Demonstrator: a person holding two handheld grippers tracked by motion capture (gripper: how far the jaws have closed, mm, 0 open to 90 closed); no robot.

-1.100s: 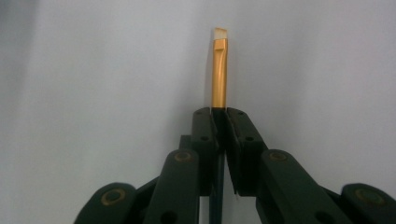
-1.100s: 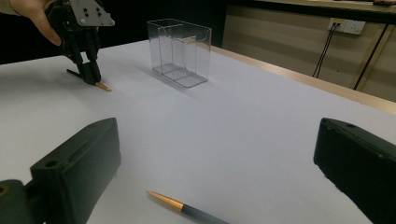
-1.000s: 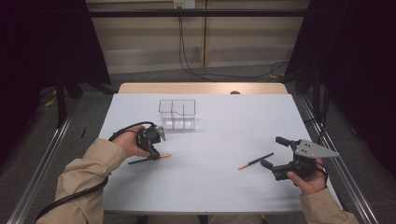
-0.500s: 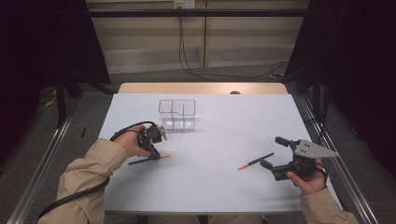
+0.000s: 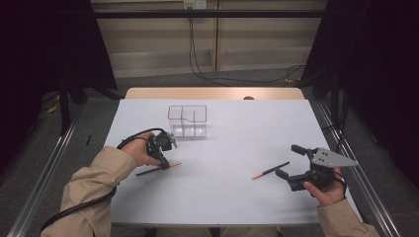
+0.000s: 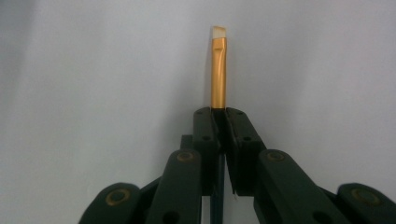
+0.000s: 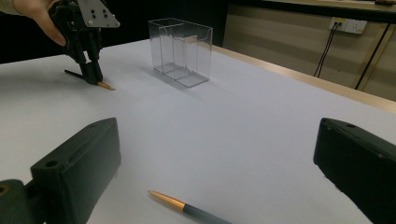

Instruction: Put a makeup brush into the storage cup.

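Item, lower left of the high view: the left gripper (image 5: 163, 159), borne by a hand in a tan sleeve, is pointed down at the white table (image 5: 237, 148). Its jaws are seen clamped tight on a slender black-handled brush with a gold ferrule and pale bristle tip (image 6: 218, 74), which in the left gripper view stands out beyond the jaw tips. The brush is judged to rest on the table surface, gripped but not lifted.

Item, upper centre of the high view: a clear plastic box divided into compartments (image 5: 188, 120) is set upright on the table, just beyond the left gripper. Nothing is made out inside it.

Item, lower right of centre: a second black-handled brush with a gold ferrule (image 5: 270, 170) is laid flat on the table, apart from any gripper.

Item, lower right: the right gripper (image 5: 291, 165) is held just beside that second brush, its jaws spread wide with nothing between them.

Progress, as judged: one brush is grasped, none is placed in the box; lifting, carrying and depositing both brushes remain to be done.
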